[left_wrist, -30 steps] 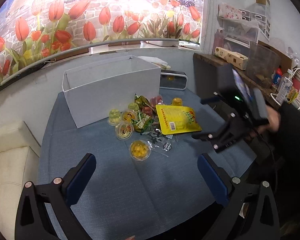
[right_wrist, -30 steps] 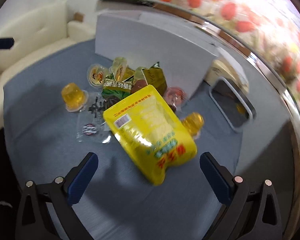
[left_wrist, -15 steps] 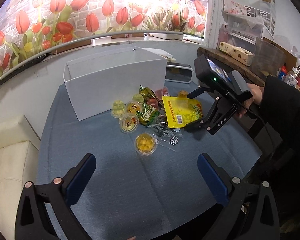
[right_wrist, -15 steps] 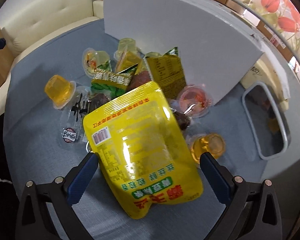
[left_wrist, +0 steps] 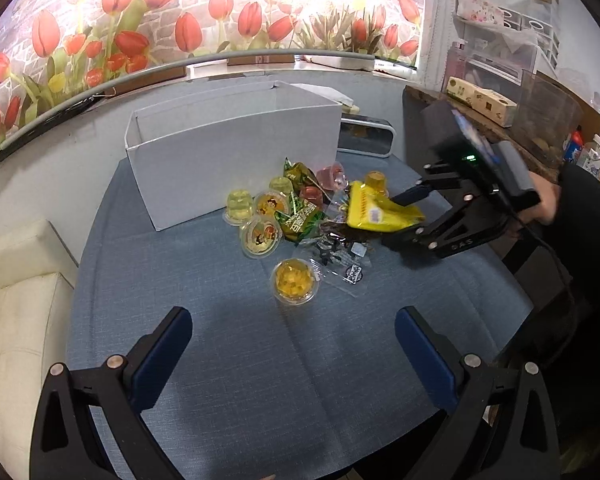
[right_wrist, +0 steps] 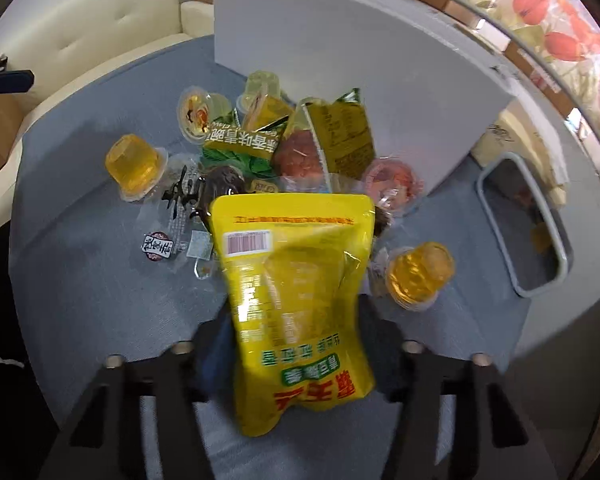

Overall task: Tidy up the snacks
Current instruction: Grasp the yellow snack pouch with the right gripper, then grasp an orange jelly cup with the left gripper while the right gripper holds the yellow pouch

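A pile of snacks lies on the blue table [left_wrist: 260, 360] in front of a white open box [left_wrist: 228, 140]: jelly cups, green packets [right_wrist: 244, 148] and a clear wrapper [right_wrist: 176, 240]. My right gripper [right_wrist: 296, 320] is shut on the yellow snack bag [right_wrist: 300, 280] at its lower half; the bag also shows in the left wrist view [left_wrist: 376, 212] between the right gripper's fingers [left_wrist: 410, 196]. My left gripper [left_wrist: 292, 344] is open and empty, well short of an orange jelly cup [left_wrist: 294, 282].
A cream sofa [left_wrist: 16, 280] stands left of the table. A grey-framed device [left_wrist: 364, 140] sits right of the box. Another orange jelly cup [right_wrist: 418, 276] lies right of the yellow bag. Shelves with boxes [left_wrist: 480, 100] stand at the right.
My right gripper moved in over the yellow bag and closed on it, crumpling it. The left gripper stayed open and barely shifted.
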`<move>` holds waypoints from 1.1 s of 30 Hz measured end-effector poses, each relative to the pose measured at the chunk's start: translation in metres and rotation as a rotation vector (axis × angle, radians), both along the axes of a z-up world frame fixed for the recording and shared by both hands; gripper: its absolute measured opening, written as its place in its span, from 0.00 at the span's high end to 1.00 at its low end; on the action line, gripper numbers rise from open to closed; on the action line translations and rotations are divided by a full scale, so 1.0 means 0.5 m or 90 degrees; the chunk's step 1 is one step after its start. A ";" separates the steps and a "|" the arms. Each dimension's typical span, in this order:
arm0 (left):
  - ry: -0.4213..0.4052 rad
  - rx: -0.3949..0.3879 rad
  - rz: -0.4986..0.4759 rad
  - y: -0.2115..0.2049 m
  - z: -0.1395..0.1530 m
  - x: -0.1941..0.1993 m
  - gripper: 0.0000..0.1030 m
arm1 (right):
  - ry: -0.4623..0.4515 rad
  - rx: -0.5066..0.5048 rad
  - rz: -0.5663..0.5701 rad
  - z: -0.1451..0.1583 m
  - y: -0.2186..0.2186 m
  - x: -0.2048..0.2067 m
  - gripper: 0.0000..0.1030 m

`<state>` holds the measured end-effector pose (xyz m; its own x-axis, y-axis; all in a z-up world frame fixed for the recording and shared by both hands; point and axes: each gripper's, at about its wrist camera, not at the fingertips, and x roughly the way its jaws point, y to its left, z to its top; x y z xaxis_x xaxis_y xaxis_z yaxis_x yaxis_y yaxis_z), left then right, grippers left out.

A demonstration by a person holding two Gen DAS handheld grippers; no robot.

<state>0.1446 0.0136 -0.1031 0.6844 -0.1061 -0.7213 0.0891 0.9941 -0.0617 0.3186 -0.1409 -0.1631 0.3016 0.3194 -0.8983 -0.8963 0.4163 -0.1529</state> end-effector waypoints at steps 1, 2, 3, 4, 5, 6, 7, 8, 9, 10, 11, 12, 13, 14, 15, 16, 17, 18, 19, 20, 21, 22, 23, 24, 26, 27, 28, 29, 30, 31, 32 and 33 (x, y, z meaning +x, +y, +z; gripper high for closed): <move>0.001 -0.001 0.001 0.001 -0.001 0.002 0.00 | 0.008 0.007 -0.004 0.002 -0.008 -0.005 0.49; 0.003 -0.001 0.001 0.000 -0.003 0.004 0.00 | 0.009 0.010 -0.006 0.002 -0.013 -0.011 0.54; 0.004 -0.001 0.002 0.000 -0.005 0.006 0.00 | 0.003 0.014 -0.013 0.003 -0.022 -0.020 0.54; 0.005 -0.001 0.003 -0.001 -0.006 0.007 0.00 | 0.001 0.020 -0.020 0.005 -0.030 -0.028 0.56; 0.005 -0.003 0.002 -0.002 -0.008 0.009 0.00 | 0.001 0.028 -0.028 0.003 -0.036 -0.036 0.58; 0.006 -0.004 0.000 -0.004 -0.009 0.011 0.00 | 0.000 0.035 -0.037 0.004 -0.043 -0.042 0.59; 0.006 -0.003 -0.002 -0.005 -0.010 0.013 0.00 | 0.004 0.040 -0.045 0.010 -0.052 -0.042 0.60; 0.007 0.000 -0.003 -0.008 -0.012 0.016 0.00 | 0.004 0.042 -0.052 0.010 -0.059 -0.047 0.60; 0.008 0.004 -0.004 -0.011 -0.014 0.018 0.00 | -0.001 0.045 -0.058 0.013 -0.065 -0.054 0.61; 0.007 0.007 -0.006 -0.014 -0.017 0.021 0.00 | 0.000 0.051 -0.065 0.017 -0.072 -0.060 0.61; 0.006 0.010 -0.009 -0.016 -0.019 0.025 0.00 | -0.002 0.057 -0.077 0.024 -0.076 -0.064 0.61; 0.006 0.013 -0.013 -0.019 -0.022 0.031 0.00 | -0.004 0.062 -0.089 0.025 -0.081 -0.068 0.61; 0.007 0.015 -0.017 -0.021 -0.028 0.038 0.00 | -0.003 0.069 -0.103 0.030 -0.087 -0.066 0.61; 0.009 0.018 -0.018 -0.022 -0.033 0.046 0.00 | 0.000 0.080 -0.122 0.039 -0.096 -0.072 0.61; 0.012 0.021 -0.015 -0.022 -0.039 0.055 0.00 | 0.004 0.095 -0.153 0.048 -0.106 -0.081 0.61; 0.016 0.023 -0.009 -0.021 -0.047 0.067 0.00 | 0.015 0.114 -0.182 0.057 -0.118 -0.089 0.61; 0.024 0.023 -0.004 -0.020 -0.056 0.082 0.00 | 0.024 0.136 -0.201 0.065 -0.128 -0.099 0.61; 0.028 0.023 0.001 -0.019 -0.063 0.095 0.00 | 0.025 0.148 -0.212 0.071 -0.135 -0.106 0.61; 0.031 0.023 0.006 -0.017 -0.070 0.108 0.00 | 0.023 0.157 -0.223 0.077 -0.143 -0.121 0.61; 0.039 0.026 0.011 -0.016 -0.079 0.122 0.00 | 0.024 0.167 -0.234 0.082 -0.149 -0.131 0.61; 0.048 0.030 0.011 -0.016 -0.091 0.139 0.00 | 0.027 0.181 -0.246 0.086 -0.153 -0.142 0.61; 0.051 0.030 0.009 -0.016 -0.098 0.148 0.00 | 0.030 0.192 -0.254 0.091 -0.159 -0.157 0.61; 0.052 0.030 0.008 -0.016 -0.105 0.157 0.00 | 0.034 0.208 -0.259 0.097 -0.167 -0.176 0.61; 0.055 0.027 0.007 -0.014 -0.112 0.166 0.00 | 0.035 0.217 -0.262 0.101 -0.174 -0.188 0.61; 0.069 0.007 0.009 -0.008 -0.128 0.185 0.12 | 0.044 0.244 -0.271 0.108 -0.183 -0.217 0.61; 0.081 -0.005 0.009 -0.005 -0.136 0.193 0.24 | 0.049 0.253 -0.275 0.107 -0.182 -0.224 0.61; 0.103 -0.016 0.008 -0.002 -0.148 0.204 0.43 | 0.054 0.261 -0.281 0.108 -0.186 -0.236 0.61; 0.097 -0.017 0.012 -0.001 -0.151 0.207 0.45 | 0.054 0.262 -0.283 0.108 -0.188 -0.240 0.62; 0.092 -0.016 0.013 -0.001 -0.150 0.208 0.48 | 0.059 0.270 -0.283 0.109 -0.191 -0.246 0.68; 0.097 -0.016 0.011 -0.001 -0.150 0.210 0.54 | 0.060 0.272 -0.288 0.109 -0.194 -0.248 0.83; 0.097 -0.021 0.001 -0.001 -0.151 0.211 0.60 | 0.060 0.272 -0.294 0.110 -0.197 -0.251 0.87; 0.091 -0.022 -0.005 -0.001 -0.150 0.209 0.66 | 0.060 0.272 -0.296 0.110 -0.198 -0.251 0.87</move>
